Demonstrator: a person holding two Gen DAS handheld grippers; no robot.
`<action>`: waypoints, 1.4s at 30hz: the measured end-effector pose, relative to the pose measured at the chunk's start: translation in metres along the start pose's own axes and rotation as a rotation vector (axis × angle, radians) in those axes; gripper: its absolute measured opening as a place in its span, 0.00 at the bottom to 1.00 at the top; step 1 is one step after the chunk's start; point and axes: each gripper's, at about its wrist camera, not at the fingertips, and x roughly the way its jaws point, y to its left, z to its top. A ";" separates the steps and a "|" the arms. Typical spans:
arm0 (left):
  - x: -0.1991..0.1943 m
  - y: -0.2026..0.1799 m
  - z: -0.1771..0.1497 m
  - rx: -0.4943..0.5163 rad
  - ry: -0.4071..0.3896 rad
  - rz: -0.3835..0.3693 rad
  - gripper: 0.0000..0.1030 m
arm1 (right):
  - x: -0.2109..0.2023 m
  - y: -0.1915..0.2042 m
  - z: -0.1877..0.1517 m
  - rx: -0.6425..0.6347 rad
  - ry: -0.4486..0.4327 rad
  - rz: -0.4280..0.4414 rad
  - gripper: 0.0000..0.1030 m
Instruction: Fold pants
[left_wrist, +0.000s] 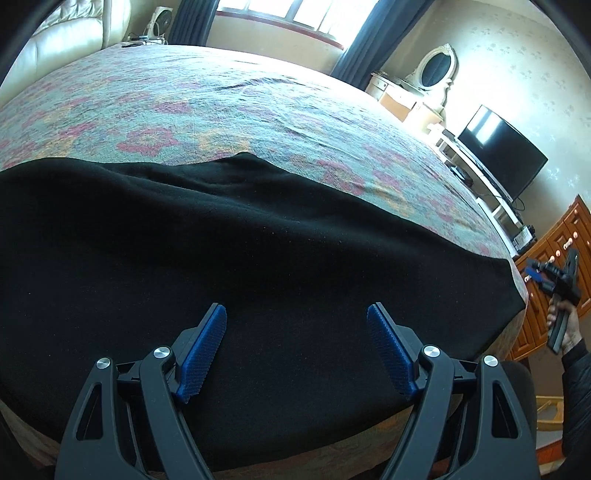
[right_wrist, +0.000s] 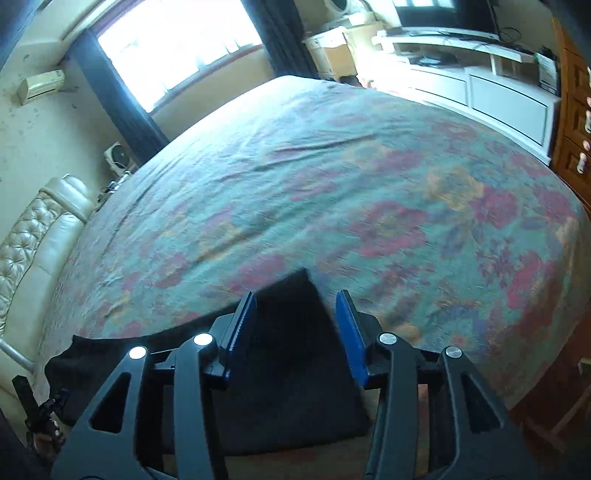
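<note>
Black pants (left_wrist: 236, 251) lie spread along the near edge of a bed with a floral cover (left_wrist: 192, 110). My left gripper (left_wrist: 297, 314) is open above the middle of the pants, blue pads wide apart and empty. In the right wrist view my right gripper (right_wrist: 297, 301) is open above the right end of the pants (right_wrist: 291, 369), nothing between its pads. The right gripper also shows in the left wrist view (left_wrist: 554, 280), held in a hand off the bed's right corner. The left gripper shows small at the lower left of the right wrist view (right_wrist: 40, 410).
A padded cream headboard (right_wrist: 33, 236) runs along the bed's left side. A white TV bench (right_wrist: 491, 85), a black TV (left_wrist: 502, 155) and a wooden drawer chest (left_wrist: 554, 258) stand to the right. A window with dark curtains (right_wrist: 177, 48) is at the far wall.
</note>
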 end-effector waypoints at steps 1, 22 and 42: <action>0.000 -0.001 -0.004 0.015 0.005 0.008 0.75 | 0.010 0.034 0.003 -0.047 0.016 0.096 0.54; -0.007 0.010 -0.014 -0.014 -0.036 -0.050 0.76 | 0.312 0.500 -0.127 -0.646 0.747 0.609 0.06; -0.002 0.004 -0.012 0.027 -0.016 -0.023 0.84 | 0.103 0.181 -0.003 -0.188 0.246 0.322 0.74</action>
